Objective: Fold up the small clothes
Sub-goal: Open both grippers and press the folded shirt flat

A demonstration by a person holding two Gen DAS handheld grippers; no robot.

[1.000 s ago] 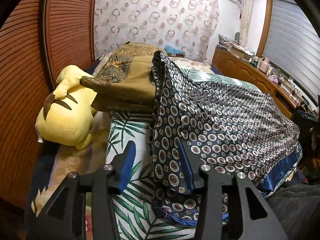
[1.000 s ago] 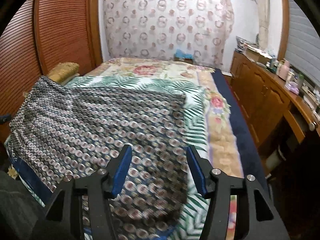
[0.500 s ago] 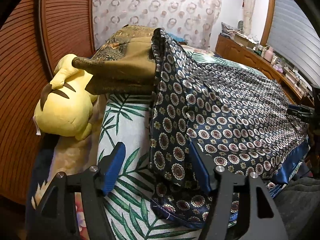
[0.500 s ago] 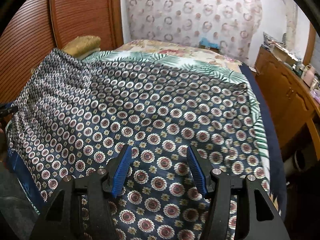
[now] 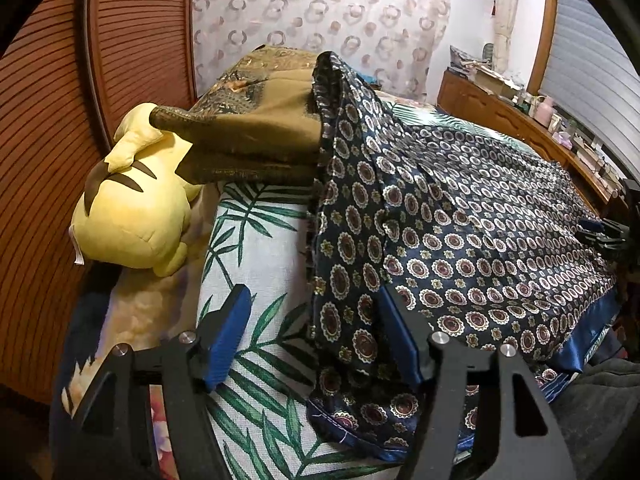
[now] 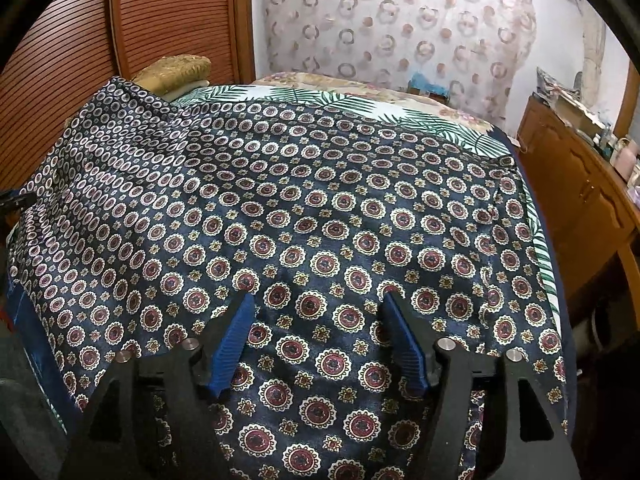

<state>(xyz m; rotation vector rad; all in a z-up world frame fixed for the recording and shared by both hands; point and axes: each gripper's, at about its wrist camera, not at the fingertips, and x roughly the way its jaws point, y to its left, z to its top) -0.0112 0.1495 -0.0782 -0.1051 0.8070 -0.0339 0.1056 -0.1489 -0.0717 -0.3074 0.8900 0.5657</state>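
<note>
A: Was there any text, label or number that you could read?
B: No. The white tag (image 5: 78,257) on the yellow plush toy (image 5: 132,216) was too small to read.

A bed (image 5: 256,240) in a palm-leaf sheet carries a spread patterned navy cloth (image 6: 320,220), a brown pillow (image 5: 256,136) and a yellow plush toy (image 5: 132,216).

Both wrist views tilt down, close over bed; shared: patterned cloth (image 5: 480,216) (image 6: 320,200)

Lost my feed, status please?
Left tongs open, straddling the navy medallion-print silk cloth's edge. Right tongs opening over it, nothing gripped. Brown cushion under far corner.
</note>
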